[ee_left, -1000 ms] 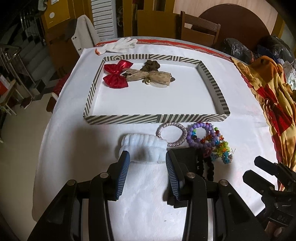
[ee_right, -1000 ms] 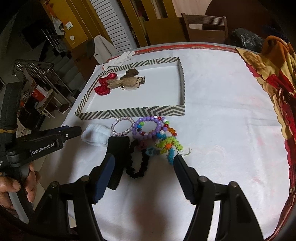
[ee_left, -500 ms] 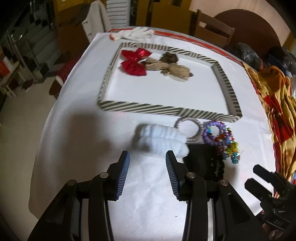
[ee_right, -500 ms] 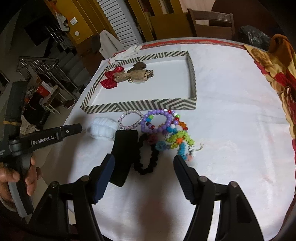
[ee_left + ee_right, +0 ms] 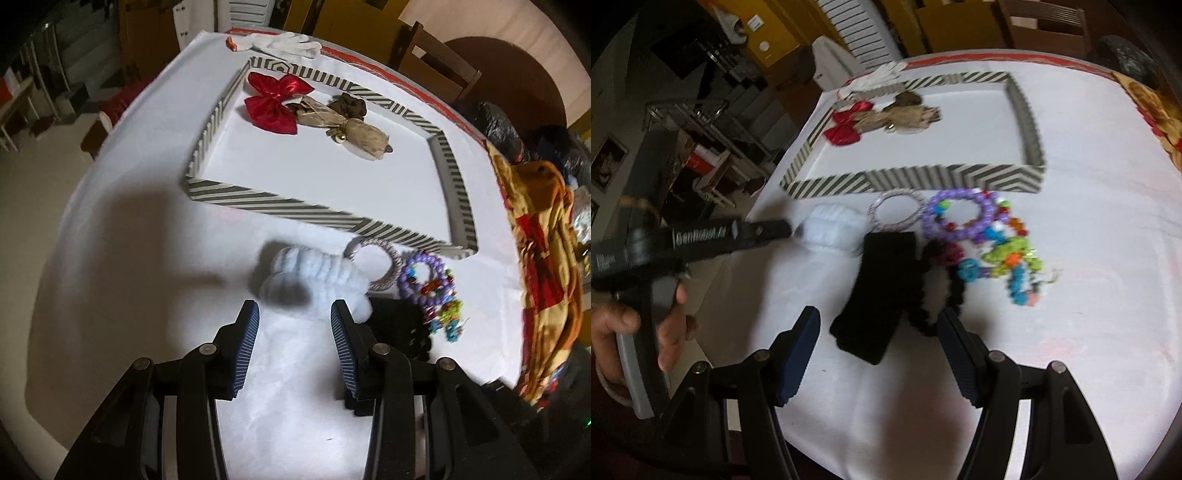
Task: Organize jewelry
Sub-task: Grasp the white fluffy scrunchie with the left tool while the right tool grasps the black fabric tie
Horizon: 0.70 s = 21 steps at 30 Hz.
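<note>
Before striped tray (image 5: 314, 216) — white scrunchie (image 5: 314, 275)

My left camera looks steeply down along my left gripper (image 5: 293, 325) at the table (image 5: 110, 258), close above the white band (image 5: 314, 280) just ahead of its fingers. My right camera looks down past my right gripper (image 5: 879, 328), near the black band (image 5: 875, 291). Both views share the tray (image 5: 258, 201) farther ahead, the bands and the beads (image 5: 964, 218); the right view also catches my left gripper from the side.
</note>
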### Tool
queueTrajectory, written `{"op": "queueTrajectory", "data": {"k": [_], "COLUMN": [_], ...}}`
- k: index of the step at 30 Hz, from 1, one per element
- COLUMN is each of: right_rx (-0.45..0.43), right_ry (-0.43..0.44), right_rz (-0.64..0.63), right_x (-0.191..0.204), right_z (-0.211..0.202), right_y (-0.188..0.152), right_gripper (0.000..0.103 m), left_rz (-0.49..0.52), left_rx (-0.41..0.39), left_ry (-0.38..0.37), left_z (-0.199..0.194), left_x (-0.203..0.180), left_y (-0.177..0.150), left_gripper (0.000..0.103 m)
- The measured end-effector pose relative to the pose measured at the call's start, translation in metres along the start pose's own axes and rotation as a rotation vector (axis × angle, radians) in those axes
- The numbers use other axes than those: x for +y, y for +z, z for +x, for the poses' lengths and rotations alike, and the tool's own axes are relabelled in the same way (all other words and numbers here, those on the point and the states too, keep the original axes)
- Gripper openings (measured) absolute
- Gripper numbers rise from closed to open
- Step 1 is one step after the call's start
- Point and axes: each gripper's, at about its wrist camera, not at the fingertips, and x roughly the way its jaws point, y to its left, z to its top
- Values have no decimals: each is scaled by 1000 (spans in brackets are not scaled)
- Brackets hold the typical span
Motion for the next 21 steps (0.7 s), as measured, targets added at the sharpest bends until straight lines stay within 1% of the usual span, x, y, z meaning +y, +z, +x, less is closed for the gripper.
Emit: {"op": "queueTrajectory", "data": {"k": [3, 8, 10, 12, 14, 16, 17, 19, 20, 21], "right_rx": [35, 58, 66, 70, 72, 69, 69, 59, 55, 49], "right_ry": [1, -7, -16, -14, -12, -14, -16, -21, -28, -38], "right_rz": [-4, 24, 26, 43, 55, 66, 75, 89, 99, 101], "right_x": [8, 10, 10, 9, 8, 7, 7, 5, 4, 2], "right_z": [15, 34, 40, 46, 50, 54, 57, 60, 61, 62], "right_y": [-3, -3, -2, -1, 1, 2, 3, 4, 5, 6], "right_gripper": [70, 70, 70, 70, 70, 69, 68, 57, 47, 41], "left_rz": [2, -12, -2, 4, 14, 32, 37, 39, 38, 36], "left_rx": [15, 59, 72, 82, 91, 95, 96, 100, 99, 98], "left_ry": [-26, -80, -84, -91, -91, -57, -48, -57, -62, -63], "left_z": [7, 20, 27, 32, 35, 38, 39, 39, 37, 36], "left_x": [-3, -2, -2, -1, -2, -2, -2, 1, 3, 5], "left_y": [7, 15, 19, 22, 25, 26, 26, 25, 24, 24], "left_gripper": [37, 38, 39, 44, 45, 45, 45, 45, 45, 45]}}
